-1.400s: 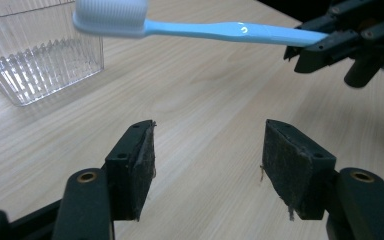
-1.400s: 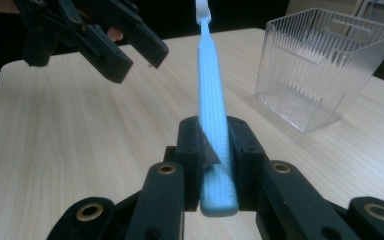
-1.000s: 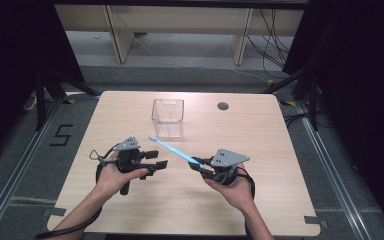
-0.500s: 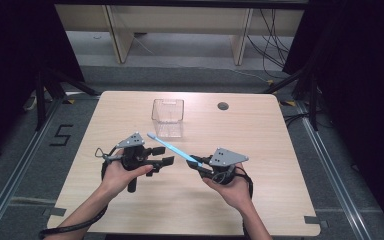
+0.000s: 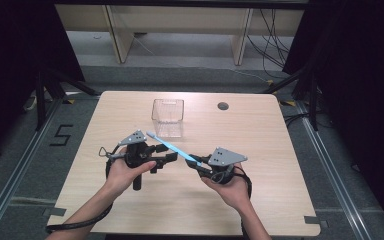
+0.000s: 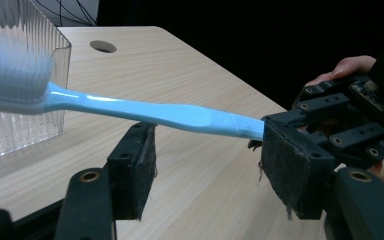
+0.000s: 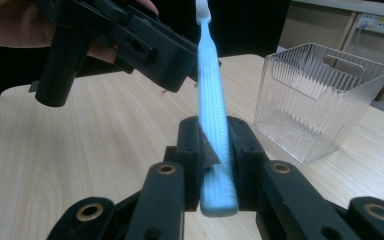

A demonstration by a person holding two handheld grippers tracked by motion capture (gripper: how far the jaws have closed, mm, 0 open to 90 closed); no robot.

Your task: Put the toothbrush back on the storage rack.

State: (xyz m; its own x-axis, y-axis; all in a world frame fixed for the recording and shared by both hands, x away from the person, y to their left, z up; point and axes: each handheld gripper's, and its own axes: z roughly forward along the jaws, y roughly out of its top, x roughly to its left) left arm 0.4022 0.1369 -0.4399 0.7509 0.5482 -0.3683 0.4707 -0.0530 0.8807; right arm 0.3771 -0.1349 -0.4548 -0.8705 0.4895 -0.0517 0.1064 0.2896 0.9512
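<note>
The light blue toothbrush (image 5: 172,147) lies slantwise in the middle of the high view, held above the wooden table (image 5: 275,150), its head at the upper left and its handle end at the lower right. The right gripper (image 5: 198,164) is clamped on that handle end; the right gripper view shows what the high view cannot, the ribbed handle (image 7: 214,145) pinched tight between the two black pads with its butt poking out toward the bottom of the frame. The left gripper (image 5: 166,152) sits left of centre in the high view, with its jaws apart. In the left gripper view the toothbrush (image 6: 150,112) crosses from the upper left to the right, passing just above the two pads, which stand wide and do not press on it; its white bristle head is blurred at the upper left. The same view shows the right gripper (image 6: 280,125) biting the handle at the right edge. A clear ribbed plastic container (image 5: 168,117) stands on the table above the toothbrush in the high view, just beyond the brush head, and at the right of the right gripper view (image 7: 320,107).
</note>
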